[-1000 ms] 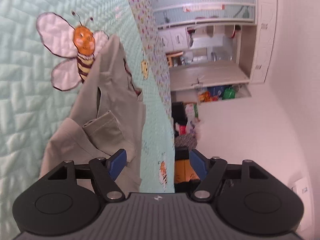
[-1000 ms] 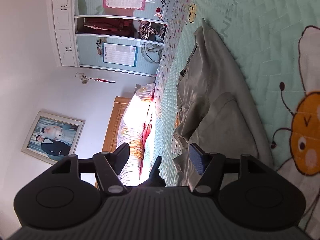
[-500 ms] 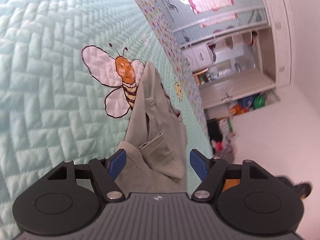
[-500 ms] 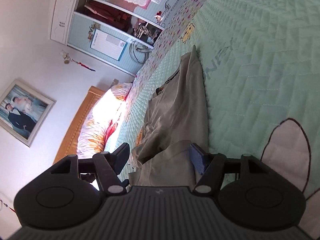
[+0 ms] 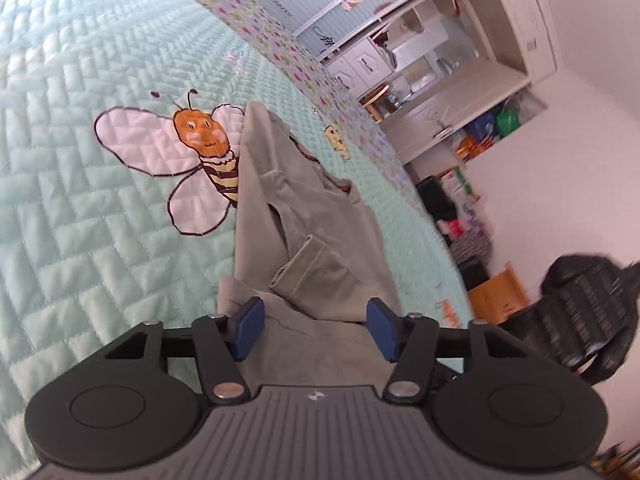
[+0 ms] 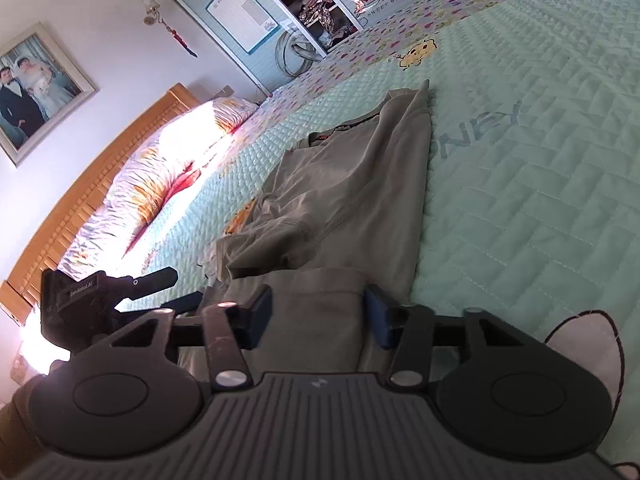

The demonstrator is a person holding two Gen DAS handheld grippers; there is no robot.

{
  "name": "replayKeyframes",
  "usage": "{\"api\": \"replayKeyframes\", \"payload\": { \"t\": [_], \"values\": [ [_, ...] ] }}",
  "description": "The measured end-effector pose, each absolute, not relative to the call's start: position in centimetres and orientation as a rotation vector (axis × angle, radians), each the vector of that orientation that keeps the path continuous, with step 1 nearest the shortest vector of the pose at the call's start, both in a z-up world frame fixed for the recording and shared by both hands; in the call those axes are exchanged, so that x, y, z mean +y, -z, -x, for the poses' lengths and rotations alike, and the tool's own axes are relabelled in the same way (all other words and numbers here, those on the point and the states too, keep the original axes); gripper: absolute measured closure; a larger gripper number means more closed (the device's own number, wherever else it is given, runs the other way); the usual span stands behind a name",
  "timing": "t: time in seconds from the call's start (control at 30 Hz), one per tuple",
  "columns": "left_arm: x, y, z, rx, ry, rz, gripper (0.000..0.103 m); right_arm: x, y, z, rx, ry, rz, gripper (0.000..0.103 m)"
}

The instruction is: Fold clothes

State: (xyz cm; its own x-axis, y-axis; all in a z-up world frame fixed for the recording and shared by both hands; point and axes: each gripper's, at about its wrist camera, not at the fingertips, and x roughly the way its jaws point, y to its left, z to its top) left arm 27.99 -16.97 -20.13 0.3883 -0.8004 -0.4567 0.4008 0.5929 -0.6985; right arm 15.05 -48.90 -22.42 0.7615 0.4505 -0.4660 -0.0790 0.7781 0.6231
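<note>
Khaki trousers [image 5: 304, 216] lie on a mint quilt [image 5: 80, 240], bee print [image 5: 188, 152] at ten o'clock; left gripper [image 5: 314, 328] and right gripper [image 6: 318, 314], jaws just narrowing, straddle cloth, grip unclear.

Both claws rolled level, just been closing: left claw [image 5: 315, 328], right claw [image 6: 318, 316] astride shirt [image 5: 320, 240] hem.

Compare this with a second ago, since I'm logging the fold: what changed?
Both views have rolled toward level. The left claw and right claw have just been closing, each with the near edge of the khaki garment between its pads. The garment lies unmoved on the green quilt.
</note>
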Motion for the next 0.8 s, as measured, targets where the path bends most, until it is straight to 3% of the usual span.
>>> {"api": "replayKeyframes", "payload": {
  "t": [0.03, 0.13, 0.33, 0.6, 0.63, 0.67, 0.7, 0.8],
  "values": [
    [-17.1, 20.0, -27.9, 0.858, 0.798, 0.510, 0.057, -48.8, 22.4, -15.0, 0.653, -0.307, -0.609, 0.094],
    [-17.5, 19.8, -27.5, 0.825, 0.758, 0.448, 0.059, -48.5, 22.3, -14.7, 0.647, -0.303, -0.599, 0.094],
    [-15.7, 20.2, -28.5, 0.816, 0.672, 0.543, 0.047, -49.5, 23.4, -14.8, 0.655, -0.327, -0.708, 0.092],
    [-16.8, 20.6, -28.8, 0.847, 0.693, 0.463, 0.049, -50.1, 23.8, -14.9, 0.652, -0.355, -0.762, 0.092],
    [-17.0, 20.6, -28.8, 0.845, 0.701, 0.450, 0.060, -50.0, 23.7, -14.9, 0.651, -0.354, -0.754, 0.093],
    [-17.6, 20.5, -28.5, 0.841, 0.707, 0.397, 0.088, -49.8, 23.5, -14.8, 0.650, -0.351, -0.742, 0.093],
    [-18.1, 20.2, -28.2, 0.829, 0.705, 0.340, 0.094, -49.7, 23.4, -14.7, 0.648, -0.346, -0.726, 0.093],
    [-19.0, 19.0, -26.8, 0.737, 0.705, 0.253, 0.094, -48.9, 22.4, -14.3, 0.623, -0.324, -0.671, 0.095]
  ]
}}
